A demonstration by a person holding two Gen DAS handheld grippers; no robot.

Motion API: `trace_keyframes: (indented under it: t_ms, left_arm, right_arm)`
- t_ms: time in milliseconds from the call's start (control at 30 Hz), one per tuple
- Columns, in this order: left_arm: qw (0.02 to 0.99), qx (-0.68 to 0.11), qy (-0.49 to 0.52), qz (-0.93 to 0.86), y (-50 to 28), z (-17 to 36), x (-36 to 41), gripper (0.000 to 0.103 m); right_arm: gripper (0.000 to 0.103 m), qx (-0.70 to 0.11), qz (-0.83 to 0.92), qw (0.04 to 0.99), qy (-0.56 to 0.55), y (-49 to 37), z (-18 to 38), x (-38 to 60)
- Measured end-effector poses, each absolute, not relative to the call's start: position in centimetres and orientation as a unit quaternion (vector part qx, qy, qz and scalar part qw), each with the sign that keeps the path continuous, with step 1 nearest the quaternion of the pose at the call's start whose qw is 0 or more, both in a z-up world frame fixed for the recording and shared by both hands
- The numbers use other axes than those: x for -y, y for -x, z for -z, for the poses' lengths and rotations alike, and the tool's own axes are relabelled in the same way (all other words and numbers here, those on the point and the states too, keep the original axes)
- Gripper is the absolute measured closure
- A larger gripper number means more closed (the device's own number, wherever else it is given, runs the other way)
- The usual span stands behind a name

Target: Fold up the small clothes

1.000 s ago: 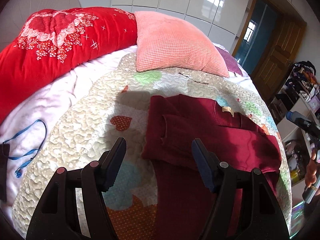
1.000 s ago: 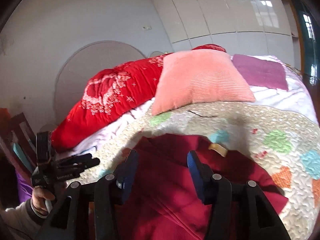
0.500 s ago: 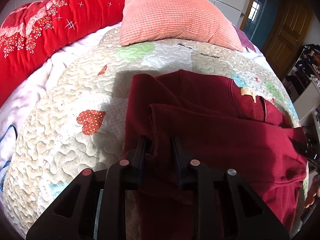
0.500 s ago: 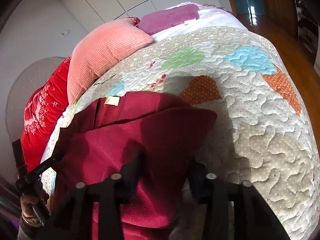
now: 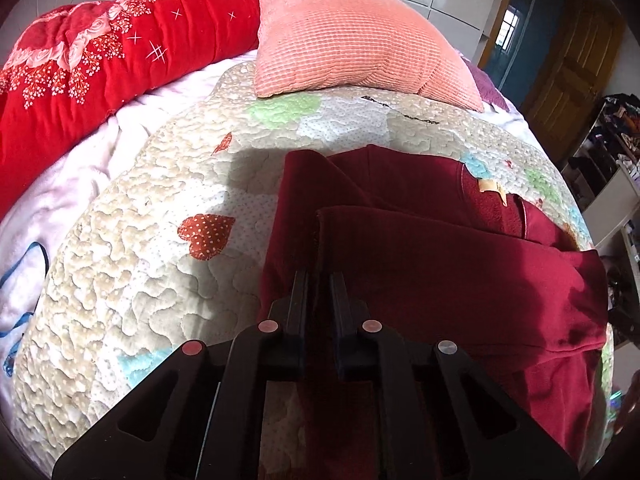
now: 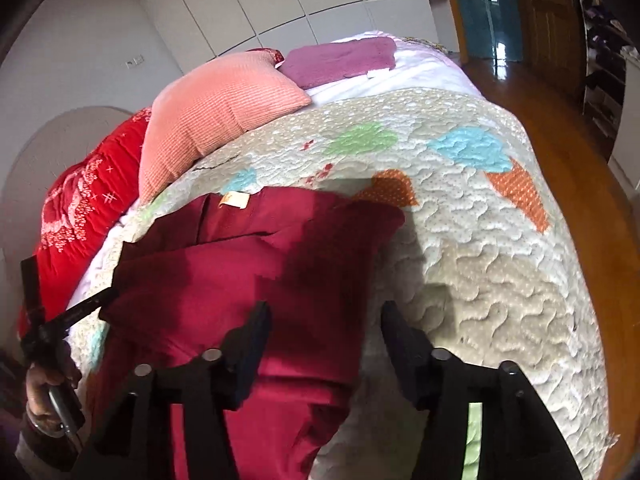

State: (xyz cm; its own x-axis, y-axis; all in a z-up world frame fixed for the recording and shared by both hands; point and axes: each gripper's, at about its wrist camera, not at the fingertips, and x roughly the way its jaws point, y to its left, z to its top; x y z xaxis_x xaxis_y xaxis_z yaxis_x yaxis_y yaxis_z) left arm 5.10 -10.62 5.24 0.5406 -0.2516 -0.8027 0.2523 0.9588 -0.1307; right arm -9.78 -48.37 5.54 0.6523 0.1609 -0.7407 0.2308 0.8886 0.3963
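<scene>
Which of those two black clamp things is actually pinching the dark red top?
The left gripper: it is shut on the maroon top's folded sleeve. The right gripper stands open over the top's edge, pinching nothing.

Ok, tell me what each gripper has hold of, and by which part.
The left gripper is shut on the maroon top, pinching the edge of its folded-over layer. The right gripper is open over the top's right edge, holding nothing.

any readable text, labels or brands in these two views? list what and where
None legible.
Tan neck label on the maroon sweater: print too small to read.
Dark stitched marks on the quilt near the pink pillow: blurred, unreadable.
</scene>
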Motion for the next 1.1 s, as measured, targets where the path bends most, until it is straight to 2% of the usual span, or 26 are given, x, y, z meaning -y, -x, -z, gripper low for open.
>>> trace_keyframes:
  t_ms: [67,133,233,267,300,333,467,533,567,633,767,833,967,1000,1033,1100]
  left_arm:
    - [0.875,-0.461,0.007,0.148,-4.3,-5.5,10.1,0.087]
    - [0.871,-0.467,0.007,0.154,-3.1,-5.7,9.5,0.084]
    - [0.866,-0.473,-0.006,0.161,-0.6,-6.1,8.2,0.081]
    - [0.865,-0.474,-0.006,0.162,0.3,-6.0,7.6,0.078]
    - [0.862,-0.48,-0.006,0.162,1.1,-5.8,7.2,0.068]
    - [0.858,-0.487,-0.003,0.164,1.8,-5.5,6.7,0.064]
    - [0.839,-0.512,0.019,0.182,5.1,-4.5,5.0,0.064]
    - [0.834,-0.519,0.02,0.188,6.9,-4.2,4.1,0.064]
    - [0.832,-0.521,0.02,0.188,7.7,-4.1,3.7,0.063]
    - [0.826,-0.529,0.016,0.194,9.4,-3.9,3.2,0.055]
    - [0.821,-0.533,0.021,0.202,12.3,-3.6,1.7,0.051]
    - [0.819,-0.537,0.03,0.202,13.0,-3.3,1.2,0.043]
    - [0.82,-0.537,0.031,0.195,14.2,-3.1,1.2,0.043]
    - [0.821,-0.536,0.03,0.197,14.5,-3.1,1.3,0.042]
    - [0.821,-0.536,0.029,0.196,14.7,-3.0,1.4,0.04]
    - [0.823,-0.535,0.025,0.19,14.9,-2.9,1.7,0.04]
  right_arm:
    - [0.039,-0.436,0.006,0.867,-0.242,9.7,-3.8,47.4]
    - [0.07,-0.442,0.035,0.877,-0.186,9.7,-3.4,46.6]
    - [0.082,-0.425,0.044,0.893,-0.14,10.5,-4.9,46.4]
    - [0.082,-0.422,0.064,0.897,-0.113,10.5,-5.0,46.3]
    - [0.082,-0.43,0.074,0.893,-0.111,10.3,-4.5,46.6]
    - [0.082,-0.445,0.071,0.883,-0.131,10.0,-3.6,46.9]
    - [0.078,-0.429,0.061,0.879,-0.2,12.3,-4.4,47.8]
    - [0.053,-0.42,0.045,0.875,-0.237,15.0,-5.8,48.0]
    - [0.049,-0.411,0.03,0.878,-0.244,16.5,-6.5,47.7]
    - [0.048,-0.415,-0.005,0.877,-0.24,19.7,-7.1,46.3]
    - [0.048,-0.44,-0.052,0.863,-0.242,24.3,-5.4,43.6]
    - [0.048,-0.446,-0.045,0.863,-0.234,24.4,-4.1,42.8]
    - [0.048,-0.404,-0.045,0.874,-0.266,22.7,-3.1,42.3]
    - [0.055,-0.399,-0.044,0.876,-0.268,21.8,-2.9,42.0]
    - [0.072,-0.409,-0.034,0.874,-0.26,20.8,-2.5,41.6]
    - [0.09,-0.415,-0.014,0.878,-0.238,20.0,-2.4,41.0]
